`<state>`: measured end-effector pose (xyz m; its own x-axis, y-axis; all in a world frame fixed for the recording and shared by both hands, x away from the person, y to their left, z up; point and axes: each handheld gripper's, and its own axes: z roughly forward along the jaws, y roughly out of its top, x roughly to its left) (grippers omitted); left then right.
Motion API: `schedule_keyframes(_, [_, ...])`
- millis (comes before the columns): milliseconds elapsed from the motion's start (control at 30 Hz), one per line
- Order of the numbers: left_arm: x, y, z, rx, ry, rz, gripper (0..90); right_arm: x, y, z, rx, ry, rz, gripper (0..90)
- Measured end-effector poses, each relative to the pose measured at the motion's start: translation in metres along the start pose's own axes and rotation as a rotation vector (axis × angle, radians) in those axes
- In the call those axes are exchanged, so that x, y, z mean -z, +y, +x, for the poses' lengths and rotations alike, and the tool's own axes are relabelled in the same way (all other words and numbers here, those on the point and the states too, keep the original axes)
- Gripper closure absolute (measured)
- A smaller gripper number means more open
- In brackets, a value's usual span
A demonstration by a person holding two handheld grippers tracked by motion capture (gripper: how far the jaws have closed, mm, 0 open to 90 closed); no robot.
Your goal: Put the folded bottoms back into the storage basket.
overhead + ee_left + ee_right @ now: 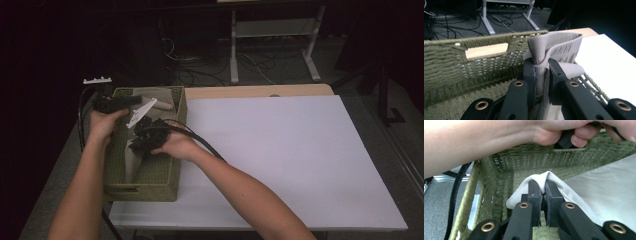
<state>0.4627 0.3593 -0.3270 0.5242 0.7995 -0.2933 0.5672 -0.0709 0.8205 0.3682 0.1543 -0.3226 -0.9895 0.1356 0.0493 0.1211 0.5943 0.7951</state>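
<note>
Right gripper [543, 192]: fingers [534, 195] clenched on a fold of beige cloth [574, 195], inside the green woven basket [506, 182]. Cloth: fine-weave, pale grey-beige, limp, creased. Left gripper [541, 72]: fingers [529, 75] grasping a bunched ridge of the same cloth, near the basket's far wall. In the high view the cloth [131, 162] runs lengthwise down the basket [150, 192], long axis 12 to 6 o'clock. Basket sits at the 9 o'clock edge of the white desk [300, 160].
</note>
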Motion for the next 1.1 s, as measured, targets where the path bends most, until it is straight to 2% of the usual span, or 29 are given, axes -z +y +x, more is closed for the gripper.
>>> schedule_keyframes(267, [-0.015, -0.006, -0.003, 0.004, -0.009, 0.020, 78.5, 0.006, -0.018, 0.005, -0.008, 0.012, 0.019, 82.4])
schedule_keyframes(367, [-0.020, -0.009, -0.003, 0.005, -0.013, 0.030, 78.5, 0.011, -0.026, 0.006, -0.020, 0.037, 0.045, 73.8])
schedule_keyframes(467, [-0.024, -0.010, -0.003, 0.012, -0.019, 0.034, 78.4, 0.021, -0.033, 0.007, -0.028, 0.055, 0.032, 63.1])
schedule_keyframes(567, [-0.026, -0.010, -0.004, 0.019, -0.017, 0.029, 78.4, 0.032, -0.035, 0.007, -0.027, 0.043, 0.015, 57.2])
schedule_keyframes(733, [-0.029, -0.007, -0.003, 0.020, 0.014, 0.024, 78.4, 0.050, -0.035, 0.002, -0.056, 0.013, -0.036, 49.7])
schedule_keyframes(867, [-0.038, -0.005, 0.002, 0.035, 0.049, 0.042, 78.3, 0.061, -0.037, -0.001, -0.068, -0.004, -0.066, 48.3])
schedule_keyframes(1000, [-0.047, -0.006, 0.004, 0.033, 0.071, 0.055, 77.9, 0.073, -0.040, -0.005, -0.083, -0.022, -0.090, 47.3])
schedule_keyframes(1067, [-0.050, -0.007, 0.006, 0.026, 0.096, 0.059, 76.9, 0.076, -0.041, -0.007, -0.089, -0.028, -0.089, 47.2])
schedule_keyframes(1100, [-0.052, -0.007, 0.007, 0.019, 0.125, 0.064, 75.5, 0.078, -0.042, -0.008, -0.090, -0.032, -0.086, 47.0])
